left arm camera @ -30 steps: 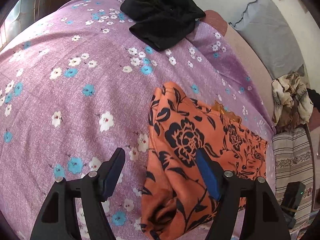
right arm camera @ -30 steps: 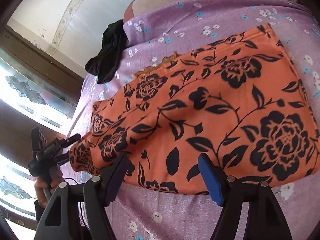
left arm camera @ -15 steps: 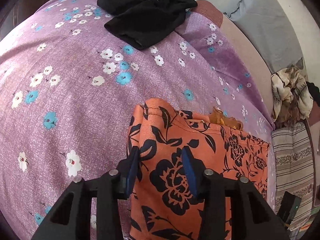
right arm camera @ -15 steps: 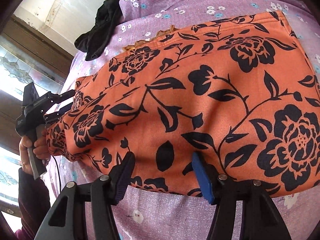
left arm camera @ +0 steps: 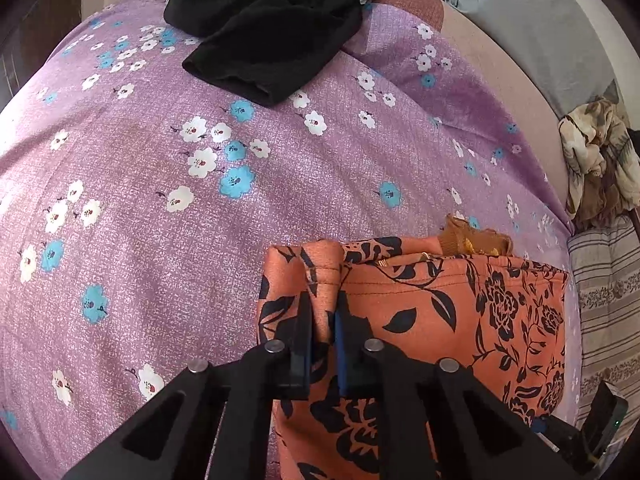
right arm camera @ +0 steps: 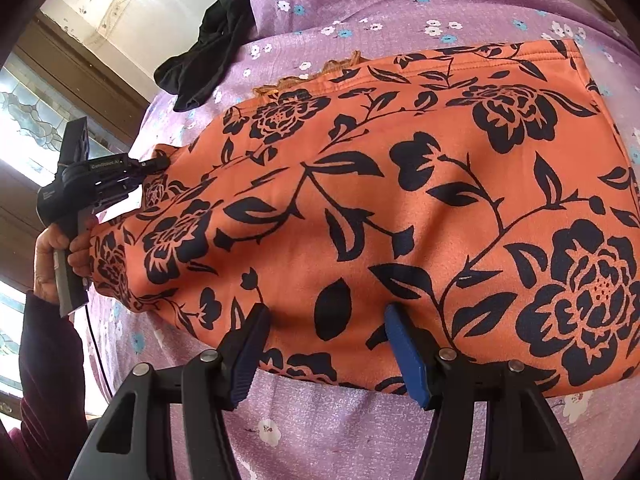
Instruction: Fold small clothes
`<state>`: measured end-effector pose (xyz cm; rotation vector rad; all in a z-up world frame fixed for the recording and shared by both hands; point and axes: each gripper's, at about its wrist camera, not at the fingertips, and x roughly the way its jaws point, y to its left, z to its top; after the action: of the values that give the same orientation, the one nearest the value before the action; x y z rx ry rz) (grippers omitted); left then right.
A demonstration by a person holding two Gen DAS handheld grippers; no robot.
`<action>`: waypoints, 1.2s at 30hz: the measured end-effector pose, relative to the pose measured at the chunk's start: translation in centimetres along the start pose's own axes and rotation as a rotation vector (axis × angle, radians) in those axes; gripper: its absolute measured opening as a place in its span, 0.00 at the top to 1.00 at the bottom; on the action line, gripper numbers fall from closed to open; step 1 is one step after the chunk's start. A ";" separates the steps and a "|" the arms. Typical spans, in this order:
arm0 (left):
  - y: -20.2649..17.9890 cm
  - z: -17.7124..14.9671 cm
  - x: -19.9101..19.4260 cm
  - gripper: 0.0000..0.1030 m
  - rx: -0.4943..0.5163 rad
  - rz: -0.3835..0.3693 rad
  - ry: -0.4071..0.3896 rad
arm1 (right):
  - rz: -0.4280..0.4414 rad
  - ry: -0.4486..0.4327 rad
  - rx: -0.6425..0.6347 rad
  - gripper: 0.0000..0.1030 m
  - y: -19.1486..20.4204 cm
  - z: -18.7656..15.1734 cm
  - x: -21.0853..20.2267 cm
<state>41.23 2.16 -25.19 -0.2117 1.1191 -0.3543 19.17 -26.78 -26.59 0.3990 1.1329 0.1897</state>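
Now the left gripper (left arm camera: 323,320) has just closed, pinching a ridge of the orange cloth (left arm camera: 432,320) near its corner. Rightward, the right gripper (right arm camera: 326,320) stands open, the cloth's near edge between its jaws.

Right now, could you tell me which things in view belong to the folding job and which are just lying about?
In use: orange floral garment; left hand-held gripper, pinching its corner; right hand-held gripper, open.

Lying about: black garment; grey pillow; crumpled patterned cloth.
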 end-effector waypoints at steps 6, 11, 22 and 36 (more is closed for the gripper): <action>-1.7 0.5 -2.6 0.95 0.063 0.049 -0.105 | -0.008 0.006 -0.010 0.37 0.2 0.2 0.2; -2.6 1.1 -3.9 0.95 0.087 0.129 -0.207 | -0.006 -0.003 -0.004 0.38 0.1 -0.1 0.1; -2.8 1.6 2.9 0.91 0.169 0.415 -0.172 | -0.044 -0.012 -0.019 0.37 0.0 -1.2 0.1; -9.3 -5.4 -8.3 0.42 0.227 0.515 -0.347 | 0.001 -0.139 -0.020 0.40 0.9 0.0 -2.3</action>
<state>31.54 -3.16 -17.32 0.2108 0.7473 0.0195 18.25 -26.73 -24.28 0.3891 0.9933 0.1711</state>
